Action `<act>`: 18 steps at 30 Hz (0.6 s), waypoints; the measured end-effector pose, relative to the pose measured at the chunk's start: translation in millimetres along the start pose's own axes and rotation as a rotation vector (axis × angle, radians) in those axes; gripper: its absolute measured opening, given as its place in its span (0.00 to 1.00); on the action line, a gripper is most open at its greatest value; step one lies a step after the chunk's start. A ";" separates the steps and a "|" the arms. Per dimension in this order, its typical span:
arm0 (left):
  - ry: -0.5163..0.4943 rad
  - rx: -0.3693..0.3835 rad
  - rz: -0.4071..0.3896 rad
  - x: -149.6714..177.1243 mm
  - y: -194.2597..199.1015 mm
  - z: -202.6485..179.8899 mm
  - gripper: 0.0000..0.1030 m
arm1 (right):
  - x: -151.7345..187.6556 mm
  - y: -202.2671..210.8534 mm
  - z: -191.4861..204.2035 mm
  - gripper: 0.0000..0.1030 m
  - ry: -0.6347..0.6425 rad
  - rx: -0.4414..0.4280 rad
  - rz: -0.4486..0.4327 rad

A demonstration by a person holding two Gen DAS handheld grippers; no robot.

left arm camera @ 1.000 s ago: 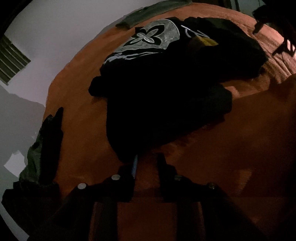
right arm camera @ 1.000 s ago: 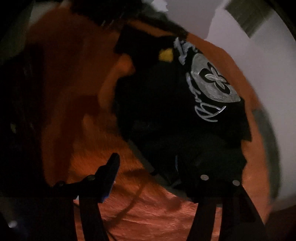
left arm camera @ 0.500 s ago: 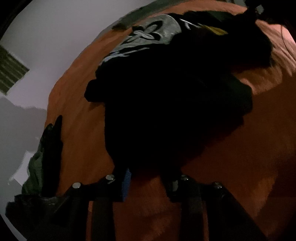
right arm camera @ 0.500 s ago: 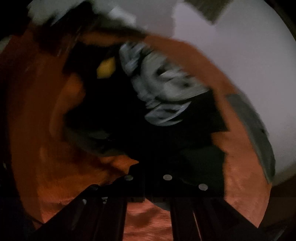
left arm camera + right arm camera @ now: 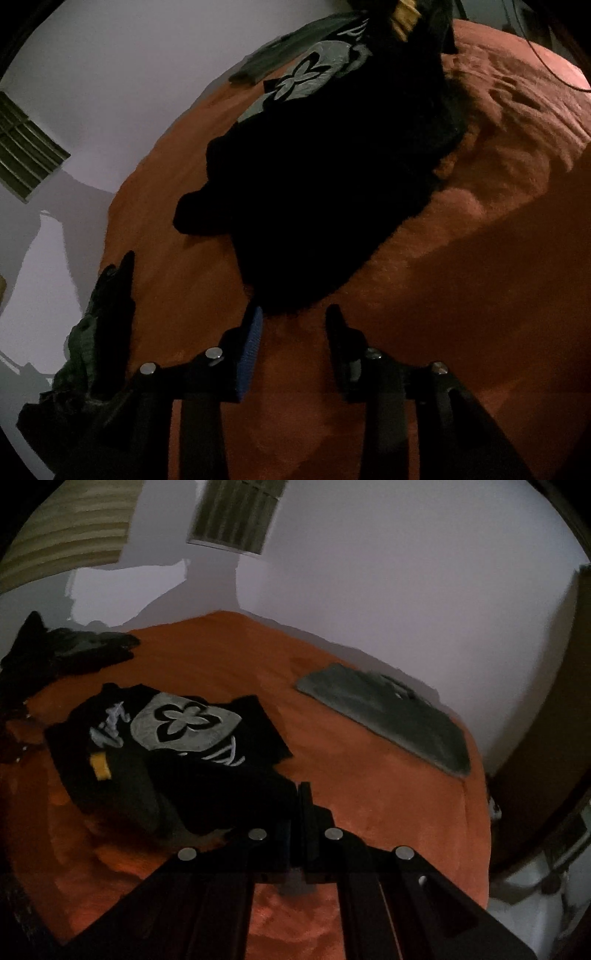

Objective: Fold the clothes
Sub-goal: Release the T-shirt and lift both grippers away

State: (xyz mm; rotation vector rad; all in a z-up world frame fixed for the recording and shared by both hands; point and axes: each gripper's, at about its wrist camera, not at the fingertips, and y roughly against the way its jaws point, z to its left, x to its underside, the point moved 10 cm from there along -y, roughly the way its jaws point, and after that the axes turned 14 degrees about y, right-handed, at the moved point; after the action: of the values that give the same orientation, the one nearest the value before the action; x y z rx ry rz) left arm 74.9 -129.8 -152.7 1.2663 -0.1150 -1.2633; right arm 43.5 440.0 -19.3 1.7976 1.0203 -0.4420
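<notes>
1. Location: a bed with an orange blanket [image 5: 369, 775] set against a pale wall [image 5: 406, 572]. Lighting is dim.

2. Task item: a black garment [image 5: 192, 746] with a silver flower emblem [image 5: 184, 725] and silver script lies crumpled on the blanket, left of centre in the right wrist view. A yellow tag [image 5: 100, 765] shows at its near left edge.

3. In the left wrist view the same black garment [image 5: 325, 177] spreads across the middle of the blanket; its far end rises out of the top of the frame.

4. Left claw [image 5: 293, 317]: jaws are opening. The fingertips stand just at the near hem of the garment. No cloth is visible between them; only blanket shows in the gap.

5. Right claw [image 5: 301, 794]: jaws are closed tight. Dark cloth of the garment runs up to the fingertips on their left side; whether a fold is pinched between them cannot be told in the dim light.

6. Other items: a flat grey garment [image 5: 388, 716] lies near the far right edge of the bed, well apart from the black one. A dark heap of clothes [image 5: 66, 653] sits at the far left corner.

7. A louvred vent [image 5: 236, 513] is on the wall.
</notes>
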 end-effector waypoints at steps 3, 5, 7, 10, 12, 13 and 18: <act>-0.045 -0.030 -0.031 -3.0 7.3 -12.2 0.40 | 2.2 -4.9 0.5 0.02 0.012 0.006 0.020; -0.097 -0.054 -0.068 -9.7 6.3 -19.2 0.41 | 0.6 -4.4 3.7 0.02 0.017 0.001 0.019; -0.147 -0.054 -0.092 -17.3 7.0 -32.7 0.43 | -0.5 -3.9 4.0 0.02 0.015 -0.001 0.017; -0.229 -0.053 -0.105 -22.1 3.8 -50.3 0.51 | -2.3 -7.6 3.6 0.02 0.012 -0.005 0.016; -0.281 -0.085 -0.095 -22.1 -2.8 -58.3 0.55 | -0.9 -7.5 3.3 0.02 0.006 -0.006 0.017; -0.298 -0.102 -0.089 -21.3 -8.9 -59.0 0.55 | -0.1 -7.4 3.1 0.02 0.004 -0.006 0.017; -0.332 -0.165 -0.106 -31.8 -15.2 -69.1 0.56 | 5.1 -8.8 2.7 0.02 -0.007 -0.008 0.024</act>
State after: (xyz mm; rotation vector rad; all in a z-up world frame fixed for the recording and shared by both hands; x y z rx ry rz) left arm 99.2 -59.1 -173.5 0.9242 -0.1800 -1.5358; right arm 39.8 441.4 -29.1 1.7979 0.9934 -0.4283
